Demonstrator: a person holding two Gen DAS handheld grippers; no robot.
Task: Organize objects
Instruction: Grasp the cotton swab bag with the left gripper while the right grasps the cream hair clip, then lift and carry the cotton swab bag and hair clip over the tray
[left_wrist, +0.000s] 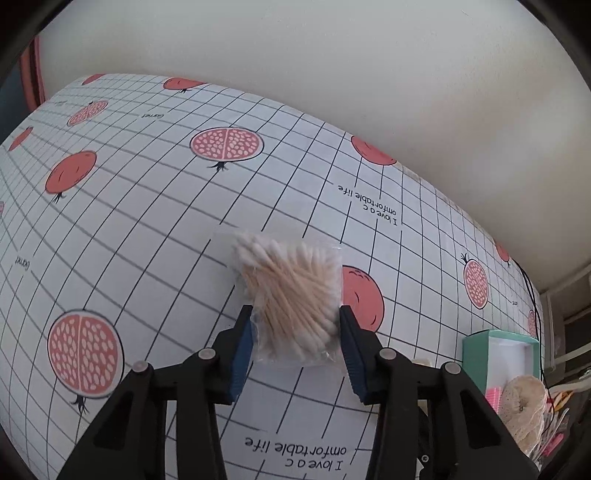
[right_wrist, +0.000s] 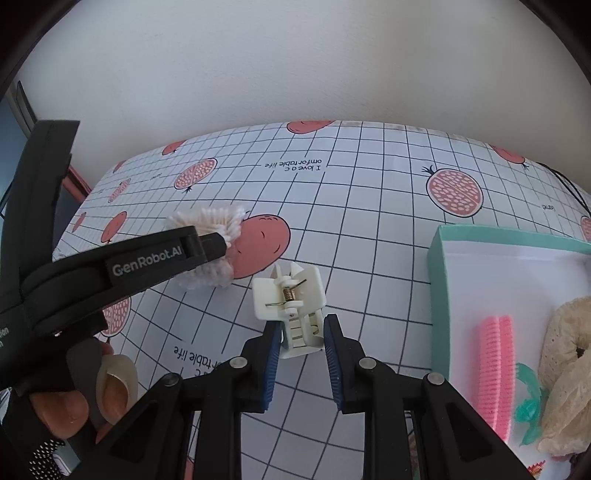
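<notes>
A clear bag of cotton swabs (left_wrist: 291, 295) sits between the blue pads of my left gripper (left_wrist: 295, 321), which is shut on its near half and pinches it narrower there. The right wrist view shows the same bag (right_wrist: 207, 221) under the left gripper's black finger, above the pomegranate-print tablecloth (right_wrist: 369, 221). A white claw hair clip (right_wrist: 290, 295) points its teeth end toward me, and my right gripper (right_wrist: 301, 332) is shut on that end. A person's hand (right_wrist: 107, 391) holds the left gripper's handle.
A teal box (right_wrist: 437, 295) with a white inside stands at the right, holding a pink comb-like piece (right_wrist: 496, 369), a cream lace scrunchie (right_wrist: 569, 369) and a teal clip (right_wrist: 528, 406). The same box (left_wrist: 476, 347) shows in the left wrist view. A plain wall rises behind the table.
</notes>
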